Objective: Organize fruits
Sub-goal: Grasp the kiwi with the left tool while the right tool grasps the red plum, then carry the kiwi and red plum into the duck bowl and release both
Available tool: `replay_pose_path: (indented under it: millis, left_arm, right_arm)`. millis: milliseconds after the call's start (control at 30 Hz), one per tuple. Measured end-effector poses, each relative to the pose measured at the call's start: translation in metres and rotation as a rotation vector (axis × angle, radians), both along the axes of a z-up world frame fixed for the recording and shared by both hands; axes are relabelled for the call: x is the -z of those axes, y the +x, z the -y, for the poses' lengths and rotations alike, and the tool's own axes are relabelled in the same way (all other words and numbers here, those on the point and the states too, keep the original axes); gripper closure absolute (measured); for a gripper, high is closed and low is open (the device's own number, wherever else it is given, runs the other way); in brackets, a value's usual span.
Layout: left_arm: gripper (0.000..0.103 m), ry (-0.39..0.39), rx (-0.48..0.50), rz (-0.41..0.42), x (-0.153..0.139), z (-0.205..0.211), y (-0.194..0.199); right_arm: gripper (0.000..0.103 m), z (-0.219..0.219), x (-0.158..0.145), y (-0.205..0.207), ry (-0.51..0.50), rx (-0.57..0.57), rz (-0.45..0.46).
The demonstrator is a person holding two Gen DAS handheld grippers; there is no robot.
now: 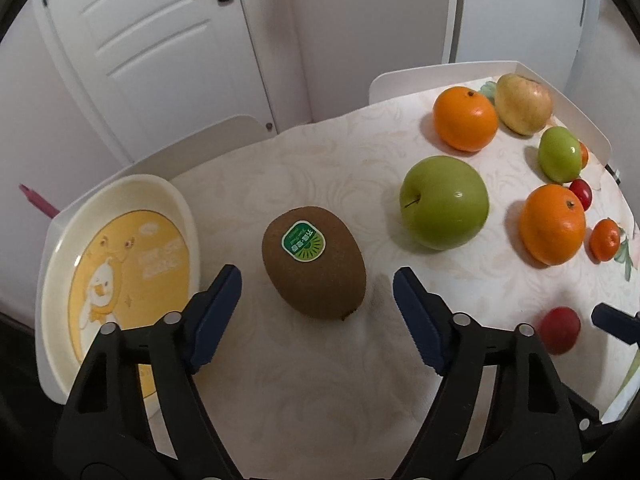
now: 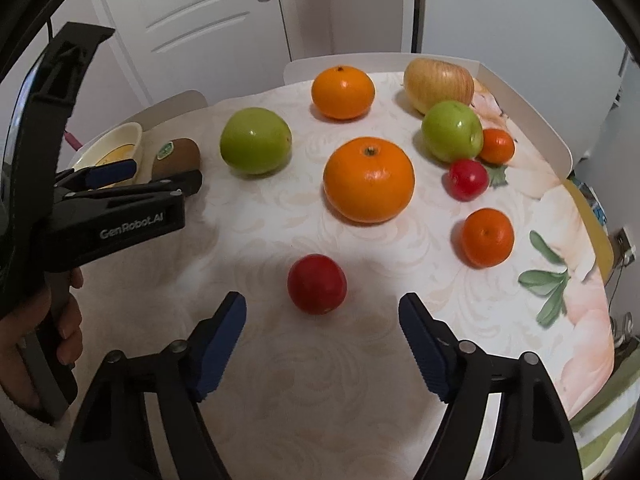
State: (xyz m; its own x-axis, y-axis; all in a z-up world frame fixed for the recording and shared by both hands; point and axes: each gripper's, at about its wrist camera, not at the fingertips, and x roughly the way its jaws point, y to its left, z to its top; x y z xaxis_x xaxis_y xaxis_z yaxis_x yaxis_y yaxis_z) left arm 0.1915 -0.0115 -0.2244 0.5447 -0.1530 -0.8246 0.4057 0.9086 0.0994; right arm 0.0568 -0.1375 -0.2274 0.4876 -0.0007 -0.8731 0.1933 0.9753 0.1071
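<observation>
Brown fuzzy kiwi, green sticker on top.

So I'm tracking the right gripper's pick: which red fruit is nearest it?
The larger red fruit, alone just ahead of the open right gripper; the smaller one sits farther back beside the green apple.

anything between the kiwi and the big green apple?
No. In the left wrist view only bare tablecloth separates the kiwi from the big green apple.

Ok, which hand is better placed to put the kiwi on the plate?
Probably left. The left gripper is open around the kiwi, with the plate right beside it. The right gripper faces a red fruit.
</observation>
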Motion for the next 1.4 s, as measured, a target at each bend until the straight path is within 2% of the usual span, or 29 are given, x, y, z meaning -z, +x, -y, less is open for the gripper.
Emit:
replay_pose_path:
  millis: [200,400,633,867,933,1033,1233,1400]
  left_arm:
    - [0.031,0.007,-0.001,-0.014,0.008,0.003,0.007]
    - [0.047,0.003,-0.007,-0.011,0.009,0.002,0.01]
    - [0.048,-0.008,-0.006,-0.017,0.006,0.0,0.008]
    - [0.048,-0.009,-0.01,-0.021,0.005,-0.001,0.003]
    - [0.049,-0.009,-0.013,-0.021,0.005,-0.001,0.0]
    - [0.049,-0.01,-0.022,-0.022,0.004,-0.002,-0.005]
    - [0.049,-0.031,-0.052,-0.026,-0.002,-0.007,-0.022]
    - [0.05,-0.061,-0.099,-0.008,-0.02,-0.013,-0.038]
  right_arm:
    - [0.038,-0.004,0.007,0.004,-0.002,0.006,-0.02]
    - [0.045,-0.007,0.01,0.008,-0.017,-0.009,-0.021]
    - [0.054,-0.008,0.011,0.011,-0.033,-0.02,-0.016]
    - [0.058,-0.009,0.011,0.012,-0.039,-0.04,-0.004]
    - [0.067,-0.009,0.011,0.013,-0.042,-0.048,-0.002]
    - [0.074,-0.009,0.01,0.014,-0.053,-0.069,0.005]
    - [0.074,-0.006,0.003,0.014,-0.059,-0.102,0.024]
    - [0.074,-0.006,-0.011,0.012,-0.066,-0.152,0.049]
